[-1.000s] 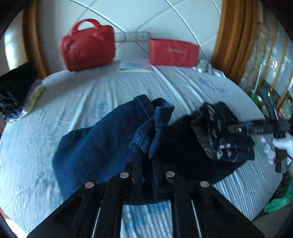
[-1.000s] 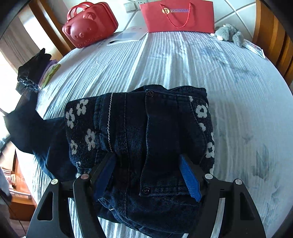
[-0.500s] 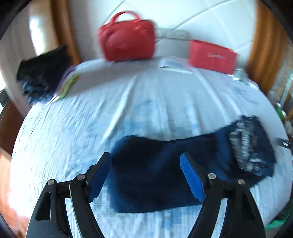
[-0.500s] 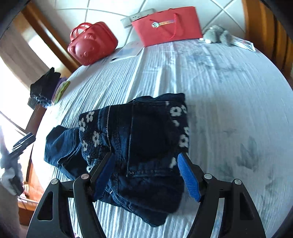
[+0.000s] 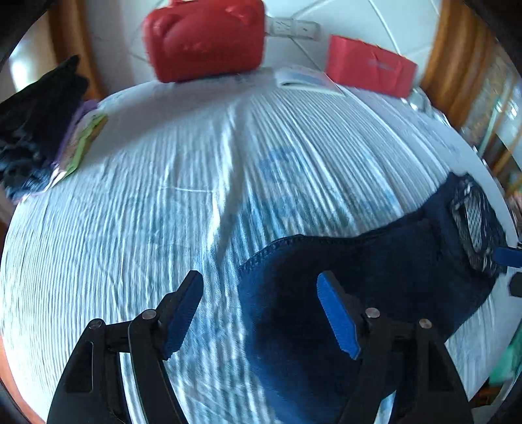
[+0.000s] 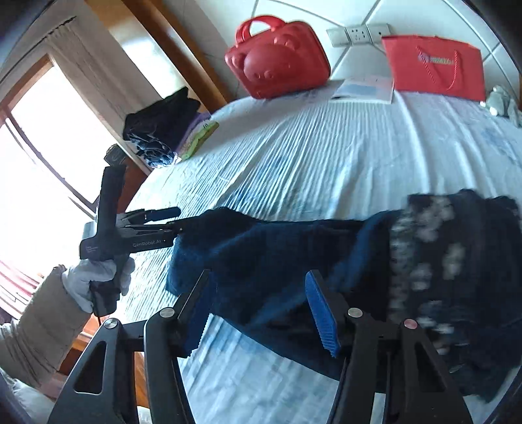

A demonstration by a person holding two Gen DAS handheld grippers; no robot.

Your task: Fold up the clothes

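I see a bed with a white-blue striped sheet (image 5: 182, 182) filling the space ahead of both tools. Straight ahead at the far end, white tiled wall (image 6: 407, 13) with a socket strip (image 6: 359, 34). Against it, ahead-left, a red bear-face case (image 6: 277, 58); ahead-right, a red paper bag (image 6: 434, 65); papers (image 6: 365, 88) between them. Small grey plush toy (image 6: 499, 101) far right. Wooden frame (image 5: 456, 55) at right. Far left of my right tool, a bright window (image 6: 39, 156) with pale curtain (image 6: 94, 75), daylight blown out. Dark clothes pile (image 6: 160, 127) and green booklet (image 6: 200, 138) at the bed's left edge.
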